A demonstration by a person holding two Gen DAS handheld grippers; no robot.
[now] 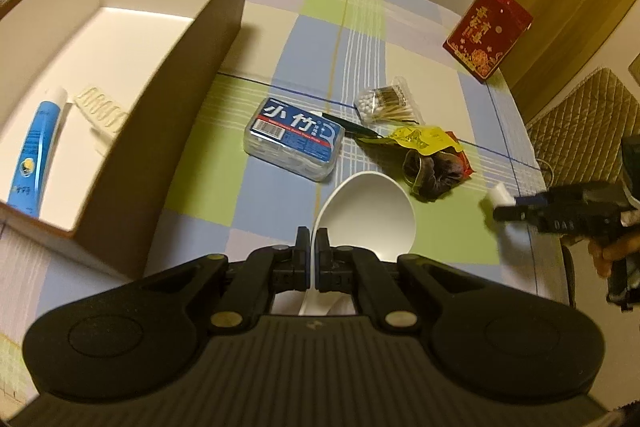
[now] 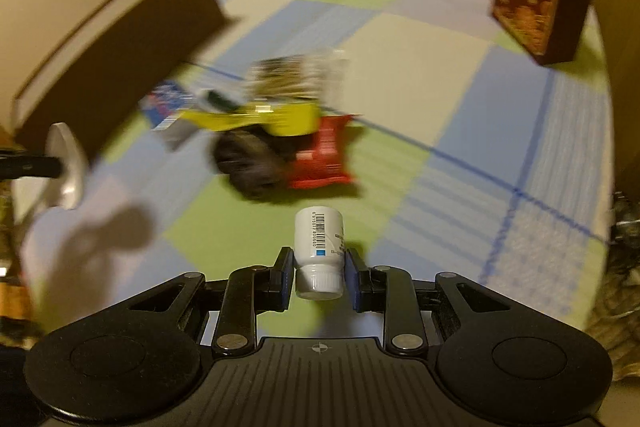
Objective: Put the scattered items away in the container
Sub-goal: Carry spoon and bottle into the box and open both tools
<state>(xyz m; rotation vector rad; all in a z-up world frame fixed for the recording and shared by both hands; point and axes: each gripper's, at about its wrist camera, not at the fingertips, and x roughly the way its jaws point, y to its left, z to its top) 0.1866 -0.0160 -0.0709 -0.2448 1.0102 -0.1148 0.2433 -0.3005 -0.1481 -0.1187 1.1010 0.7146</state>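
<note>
Holding two items at once, the person works over a checked blue, green and cream tablecloth [image 1: 432, 43]. The left gripper [image 1: 312, 239] is clamped on the rim of a shallow white plastic bowl [image 1: 372, 211], which hangs edge-on between the jaws above the cloth, just beside the brown cardboard box with a white interior [image 1: 192, 99]. A blue-and-white tube [image 1: 32, 151] and a cream ridged piece [image 1: 100, 109] already lie in that box.

The right gripper [image 2: 318, 267] has its jaws drawn in around a small white bottle with a barcode label [image 2: 319, 247]. The left pad appears to touch the bottle; whether the right pad touches is unclear.

Remaining on the cloth:
- clear box of floss picks with a blue label [image 1: 294, 139]
- clear pack of cotton swabs [image 1: 388, 103]
- yellow and red wrappers with a dark scrunchie [image 1: 434, 163]

Risks from here:
- The bowl is pinched only at its thin edge; a quick swing toward the box could make it pivot or slip.
- An incomplete grip on the smooth, round bottle could let it roll out when lifted.
</note>
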